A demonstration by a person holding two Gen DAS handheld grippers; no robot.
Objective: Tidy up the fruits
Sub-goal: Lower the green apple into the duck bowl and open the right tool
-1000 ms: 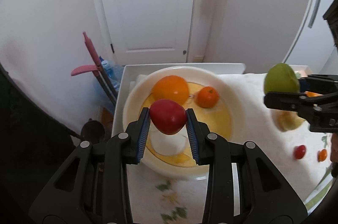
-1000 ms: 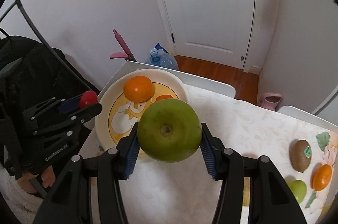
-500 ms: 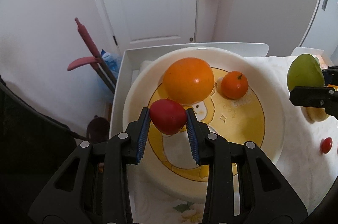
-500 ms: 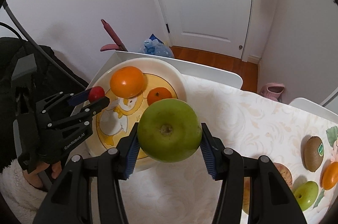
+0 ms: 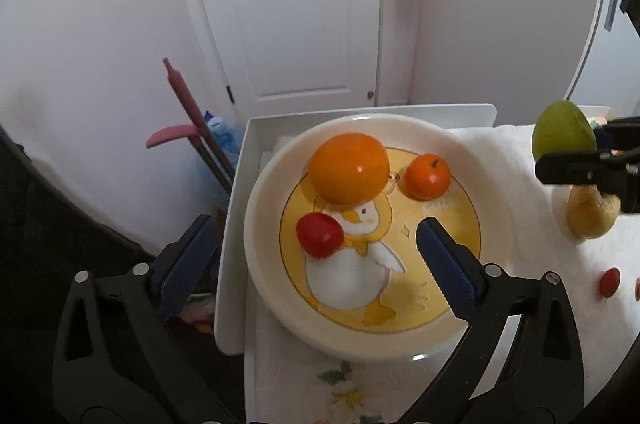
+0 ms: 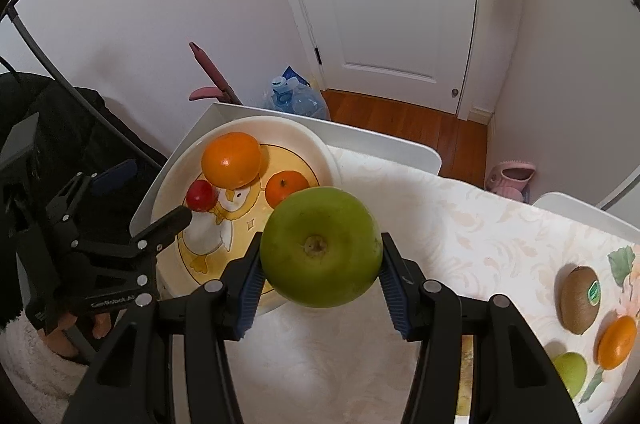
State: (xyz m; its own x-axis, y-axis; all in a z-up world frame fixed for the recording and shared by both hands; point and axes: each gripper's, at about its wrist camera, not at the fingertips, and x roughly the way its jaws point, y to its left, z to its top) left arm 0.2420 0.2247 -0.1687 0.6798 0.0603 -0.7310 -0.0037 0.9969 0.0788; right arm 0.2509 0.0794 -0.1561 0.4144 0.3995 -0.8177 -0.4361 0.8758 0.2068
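A cream plate (image 5: 496, 220) with a duck print holds a large orange (image 5: 349, 167), a small tangerine (image 5: 427, 176) and a small red tomato (image 5: 319, 236). My left gripper (image 5: 318, 258) hangs open just above the plate, the tomato lying free between its fingers. My right gripper (image 6: 322, 280) is shut on a big green apple (image 6: 320, 246), held above the tablecloth to the right of the plate (image 6: 320, 151). In the right wrist view the left gripper (image 6: 138, 197) shows over the plate's left side.
The plate sits in a white tray (image 5: 236, 207) at the table's left end. A kiwi (image 6: 579, 300), an orange fruit (image 6: 616, 342) and a small green fruit (image 6: 570, 372) lie at right. A yellowish pear (image 5: 591, 214) and small red fruit (image 5: 609, 282) lie on the cloth.
My left gripper came down over the plate, opened and let the red tomato go onto it. My right gripper kept hold of the green apple and edged closer to the plate.
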